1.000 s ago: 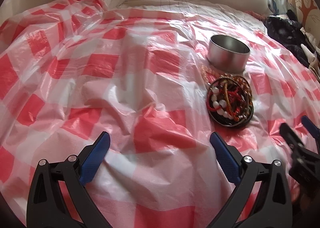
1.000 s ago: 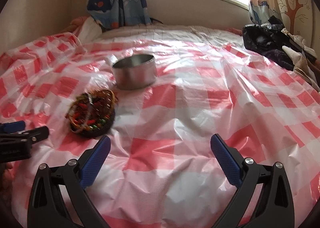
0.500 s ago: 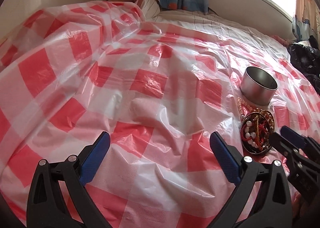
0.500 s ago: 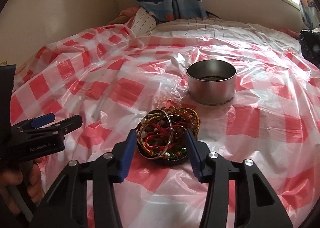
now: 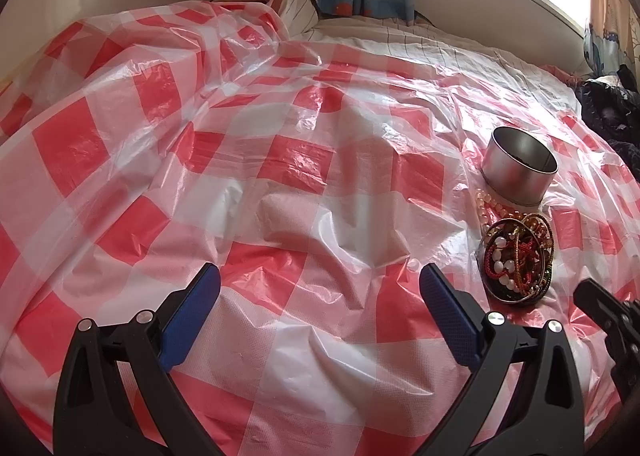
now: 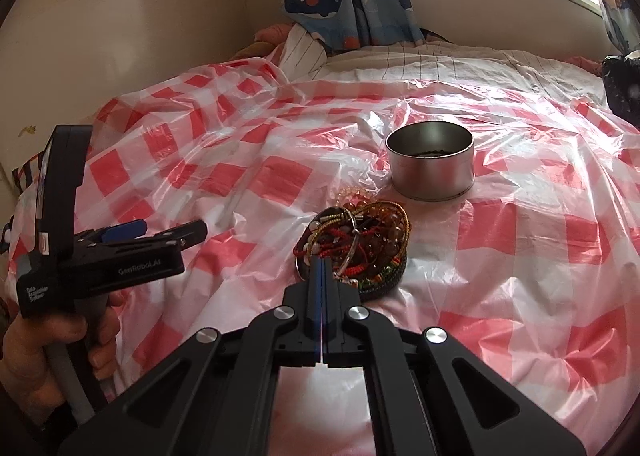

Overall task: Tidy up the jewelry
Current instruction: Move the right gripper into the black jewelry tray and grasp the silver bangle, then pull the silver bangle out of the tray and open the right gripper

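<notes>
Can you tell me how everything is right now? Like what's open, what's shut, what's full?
Left tool: open, nothing between its fingers.
Right tool: shut, tips at the near edge of the jewelry pile; whether it pinches a piece cannot be told.
Jewelry pile: tangled heap of bracelets and beads.
Metal tin: upright, no lid, something dark at the bottom.
Checked plastic sheet: spread out, wrinkled.

Right claw now clamped tight, nearer the jewelry pile

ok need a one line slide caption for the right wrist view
Shut right gripper at the near edge of a dark round tray of beaded bracelets, silver round tin beyond, on red-checked plastic sheet.
</notes>
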`<act>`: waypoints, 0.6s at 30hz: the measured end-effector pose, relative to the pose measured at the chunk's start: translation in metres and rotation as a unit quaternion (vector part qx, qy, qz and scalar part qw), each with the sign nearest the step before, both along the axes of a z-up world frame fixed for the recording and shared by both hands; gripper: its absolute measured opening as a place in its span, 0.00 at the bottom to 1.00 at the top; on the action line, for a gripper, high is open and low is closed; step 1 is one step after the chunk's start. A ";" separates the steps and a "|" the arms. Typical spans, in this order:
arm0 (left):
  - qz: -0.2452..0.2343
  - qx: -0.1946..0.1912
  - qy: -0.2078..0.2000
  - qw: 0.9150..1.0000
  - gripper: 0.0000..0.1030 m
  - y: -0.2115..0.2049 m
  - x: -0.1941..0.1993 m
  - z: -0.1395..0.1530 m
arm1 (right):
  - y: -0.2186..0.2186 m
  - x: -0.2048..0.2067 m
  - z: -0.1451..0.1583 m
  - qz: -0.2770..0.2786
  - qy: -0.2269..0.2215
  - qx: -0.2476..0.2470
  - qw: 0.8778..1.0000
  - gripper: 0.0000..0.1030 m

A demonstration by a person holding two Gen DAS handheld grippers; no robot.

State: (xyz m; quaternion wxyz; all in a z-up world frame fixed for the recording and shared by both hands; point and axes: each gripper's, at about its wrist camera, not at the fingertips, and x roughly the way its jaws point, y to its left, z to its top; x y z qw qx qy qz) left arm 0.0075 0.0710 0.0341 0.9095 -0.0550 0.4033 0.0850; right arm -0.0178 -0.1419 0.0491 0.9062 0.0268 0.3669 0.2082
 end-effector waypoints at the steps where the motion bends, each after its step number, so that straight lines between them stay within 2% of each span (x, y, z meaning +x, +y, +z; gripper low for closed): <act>1: -0.002 0.000 0.001 1.000 0.93 -0.001 0.000 -0.001 | -0.003 0.003 -0.002 -0.006 0.006 -0.005 1.000 0.01; 3: -0.005 0.003 0.002 1.000 0.93 -0.004 -0.001 -0.002 | -0.008 0.015 -0.005 -0.016 0.020 0.009 1.000 0.01; 4: -0.007 0.006 0.002 1.000 0.93 -0.005 -0.001 -0.002 | -0.010 0.021 -0.006 -0.022 0.028 0.017 0.999 0.17; 5: -0.009 0.008 0.003 1.000 0.93 -0.005 -0.001 -0.003 | -0.012 0.026 -0.007 -0.029 0.035 0.023 0.999 0.58; 6: -0.010 0.008 0.004 1.000 0.93 -0.006 -0.001 -0.003 | -0.012 0.029 -0.007 -0.037 0.033 0.030 0.998 0.69; 7: -0.010 0.007 0.005 1.000 0.93 -0.006 0.000 -0.004 | -0.010 0.033 -0.008 -0.037 0.031 0.029 0.998 0.68; 8: -0.010 0.005 0.005 1.000 0.93 -0.006 0.000 -0.004 | -0.006 0.036 -0.010 -0.031 0.034 0.023 0.999 0.63; 9: -0.010 0.004 0.005 1.000 0.93 -0.005 0.000 -0.004 | -0.003 0.040 -0.011 -0.030 0.037 0.018 0.999 0.50; 12: -0.013 0.001 0.004 1.000 0.93 -0.006 0.000 -0.003 | 0.004 0.051 -0.021 -0.028 0.053 0.006 0.998 0.29; 13: -0.013 0.001 0.004 1.000 0.93 -0.006 0.000 -0.002 | 0.005 0.055 -0.025 -0.027 0.061 0.003 0.998 0.16; 14: -0.014 0.001 0.004 1.000 0.93 -0.006 0.000 -0.003 | 0.006 0.057 -0.028 -0.024 0.066 0.003 0.998 0.09; 18: -0.011 -0.001 0.003 1.000 0.93 -0.005 0.000 -0.002 | 0.006 0.043 -0.017 -0.012 0.040 0.003 0.999 0.05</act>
